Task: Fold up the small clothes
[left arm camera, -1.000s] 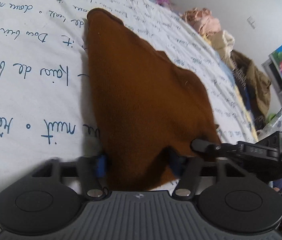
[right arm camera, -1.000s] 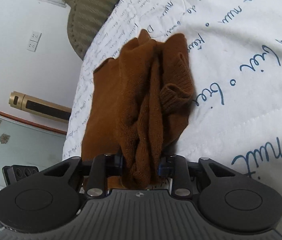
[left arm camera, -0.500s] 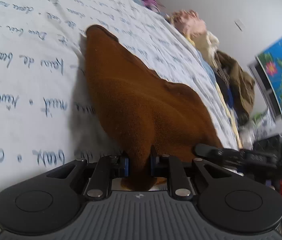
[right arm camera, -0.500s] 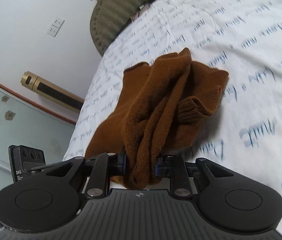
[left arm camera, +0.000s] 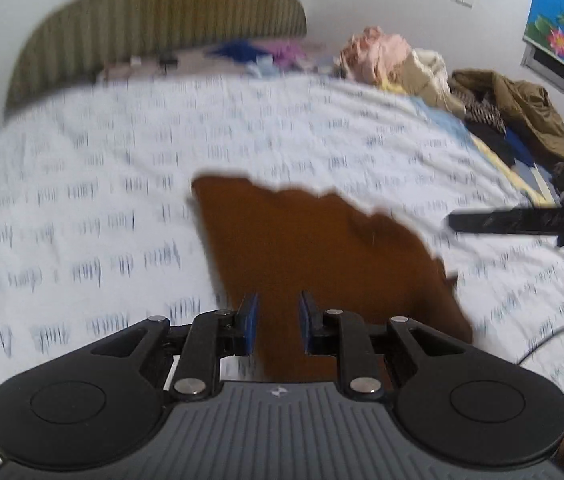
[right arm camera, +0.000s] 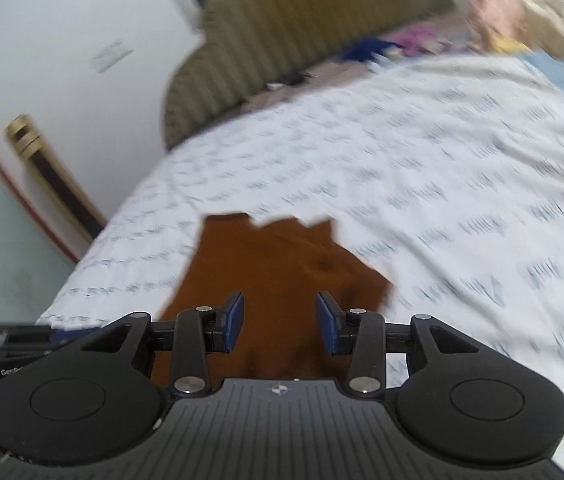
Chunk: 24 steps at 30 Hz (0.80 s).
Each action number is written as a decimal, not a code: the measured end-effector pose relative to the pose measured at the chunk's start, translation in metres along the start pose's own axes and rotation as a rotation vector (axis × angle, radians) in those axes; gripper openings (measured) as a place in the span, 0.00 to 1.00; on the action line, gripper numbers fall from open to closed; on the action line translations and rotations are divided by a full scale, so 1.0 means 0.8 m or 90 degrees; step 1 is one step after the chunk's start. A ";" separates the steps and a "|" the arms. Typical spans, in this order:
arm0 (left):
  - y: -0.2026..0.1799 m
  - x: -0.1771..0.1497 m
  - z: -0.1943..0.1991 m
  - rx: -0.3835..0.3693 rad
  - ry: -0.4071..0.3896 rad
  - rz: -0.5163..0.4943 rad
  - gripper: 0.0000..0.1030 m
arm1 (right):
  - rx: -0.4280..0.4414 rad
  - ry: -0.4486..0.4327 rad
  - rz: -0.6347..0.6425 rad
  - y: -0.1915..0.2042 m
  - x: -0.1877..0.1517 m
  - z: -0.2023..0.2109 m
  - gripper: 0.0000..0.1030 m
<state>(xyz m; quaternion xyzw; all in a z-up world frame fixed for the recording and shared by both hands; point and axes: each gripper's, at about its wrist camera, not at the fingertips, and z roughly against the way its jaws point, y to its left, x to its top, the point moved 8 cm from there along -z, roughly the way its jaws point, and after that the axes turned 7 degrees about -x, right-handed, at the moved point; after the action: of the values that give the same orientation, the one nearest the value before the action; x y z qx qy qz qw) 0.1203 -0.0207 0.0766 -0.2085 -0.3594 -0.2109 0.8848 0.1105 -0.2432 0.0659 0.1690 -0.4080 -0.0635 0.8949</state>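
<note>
Since the brown garment [left arm camera: 314,264] is laid flat on the white script-printed bedsheet [left arm camera: 82,184], roughly at the middle of the bed, it looks like a fold has just been set down and the cloth is being let go, though that's only a guess. In the left wrist view the left gripper [left arm camera: 278,322] is seen with its blue pads a little apart and opening; brown cloth shows between them at 6 o'clock, but no pinch can be made out, so it's taken as released. Same story for the right gripper [right arm camera: 280,322]: jaws noticeably wider and opening, garment [right arm camera: 278,264] behind the gap, nothing gripped. A heap of other clothes [left arm camera: 482,96] is piled at 2 o'clock, presumably waiting.
</note>
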 end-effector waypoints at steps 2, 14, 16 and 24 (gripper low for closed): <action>-0.009 0.017 -0.018 -0.011 -0.006 -0.001 0.20 | 0.004 0.003 0.028 0.018 0.012 -0.025 0.42; -0.020 -0.018 -0.122 0.044 0.041 -0.005 0.20 | -0.086 0.096 0.064 -0.015 -0.031 -0.137 0.33; -0.022 -0.006 -0.109 0.040 0.014 -0.017 0.20 | -0.067 0.068 0.039 -0.012 -0.010 -0.122 0.37; 0.018 0.040 -0.166 0.078 0.036 0.006 0.21 | -0.068 0.075 0.072 0.017 0.031 -0.178 0.36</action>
<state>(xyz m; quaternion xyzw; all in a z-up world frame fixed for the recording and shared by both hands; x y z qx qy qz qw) 0.2217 -0.0848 0.0097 -0.1495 -0.3457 -0.1901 0.9066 0.2336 -0.2013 0.0014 0.1013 -0.3599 -0.0241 0.9272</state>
